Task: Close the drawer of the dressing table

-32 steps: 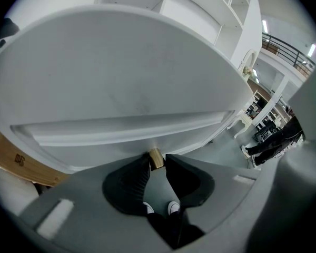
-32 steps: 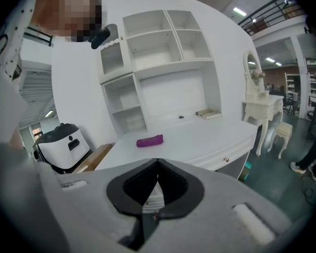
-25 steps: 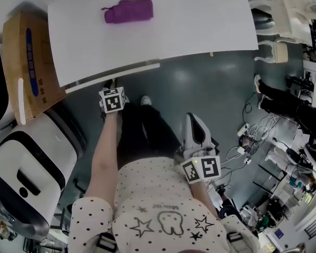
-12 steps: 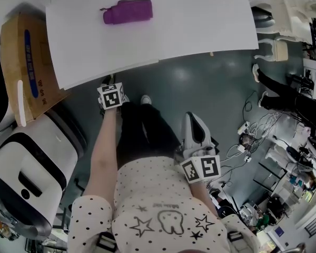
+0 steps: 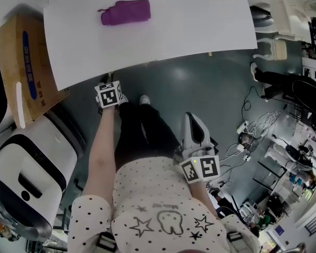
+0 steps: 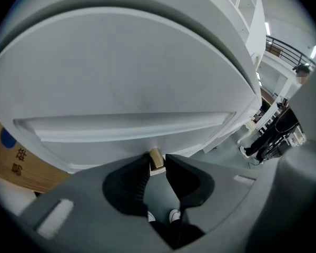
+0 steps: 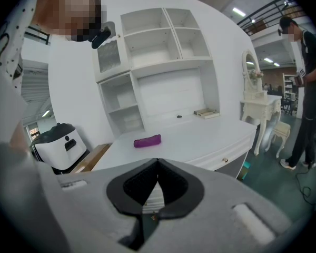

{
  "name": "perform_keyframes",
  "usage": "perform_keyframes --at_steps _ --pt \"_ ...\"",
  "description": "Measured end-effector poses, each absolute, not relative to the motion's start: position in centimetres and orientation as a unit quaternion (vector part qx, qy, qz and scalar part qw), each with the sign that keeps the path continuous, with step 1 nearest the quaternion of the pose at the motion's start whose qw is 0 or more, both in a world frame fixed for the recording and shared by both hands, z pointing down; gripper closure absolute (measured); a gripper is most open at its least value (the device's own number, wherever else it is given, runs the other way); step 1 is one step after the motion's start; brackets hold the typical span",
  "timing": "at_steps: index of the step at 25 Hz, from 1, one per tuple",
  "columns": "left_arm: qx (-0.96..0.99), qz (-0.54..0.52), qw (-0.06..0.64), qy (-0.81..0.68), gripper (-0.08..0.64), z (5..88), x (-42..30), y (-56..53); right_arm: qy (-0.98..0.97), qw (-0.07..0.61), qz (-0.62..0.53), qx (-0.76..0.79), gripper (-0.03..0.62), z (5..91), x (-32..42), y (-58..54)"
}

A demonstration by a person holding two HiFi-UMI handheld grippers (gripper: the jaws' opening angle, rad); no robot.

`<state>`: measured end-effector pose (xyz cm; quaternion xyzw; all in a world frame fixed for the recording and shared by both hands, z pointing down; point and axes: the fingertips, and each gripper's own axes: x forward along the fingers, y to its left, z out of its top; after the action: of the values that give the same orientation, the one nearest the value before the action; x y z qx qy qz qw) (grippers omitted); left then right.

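The white dressing table (image 5: pixel 200 25) fills the top of the head view. Its drawer front (image 6: pixel 126 125) sits flush under the tabletop edge, and no strip of it sticks out in the head view. My left gripper (image 5: pixel 109 81) reaches to that front edge, its marker cube just below the edge. In the left gripper view the left gripper (image 6: pixel 157 160) is shut on the drawer's small brass knob (image 6: pixel 156 157). My right gripper (image 5: pixel 194 119) hangs by the person's waist, well back from the table. In its own view the right gripper (image 7: pixel 158 162) is shut on nothing.
A purple pouch (image 5: pixel 125 11) lies on the tabletop. A cardboard box (image 5: pixel 26 62) and a white machine (image 5: pixel 26 173) stand at the left. Cables (image 5: pixel 258 130) and a standing person (image 5: pixel 284 83) are at the right. A second brass knob (image 7: pixel 225 160) shows further along the table front.
The white strip of drawer front that stuck out below the table edge has slid in out of sight. My left gripper moved with it toward the table. The right gripper stayed put.
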<state>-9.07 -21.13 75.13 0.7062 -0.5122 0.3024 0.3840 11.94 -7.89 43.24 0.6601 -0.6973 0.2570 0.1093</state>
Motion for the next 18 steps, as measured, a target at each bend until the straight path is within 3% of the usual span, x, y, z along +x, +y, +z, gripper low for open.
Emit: perform_keyframes --at_steps 16,18 --pt "0.717 0.293 0.375 -0.510 0.456 75.21 -9.04 -21.39 -0.698 0.109 0.252 0.662 0.589 42.90 11.84 -7.57" --pt "0.710 0.290 0.392 -0.507 0.328 75.61 -9.22 -20.81 -0.698 0.109 0.252 0.662 0.589 42.91 11.87 -7.44"
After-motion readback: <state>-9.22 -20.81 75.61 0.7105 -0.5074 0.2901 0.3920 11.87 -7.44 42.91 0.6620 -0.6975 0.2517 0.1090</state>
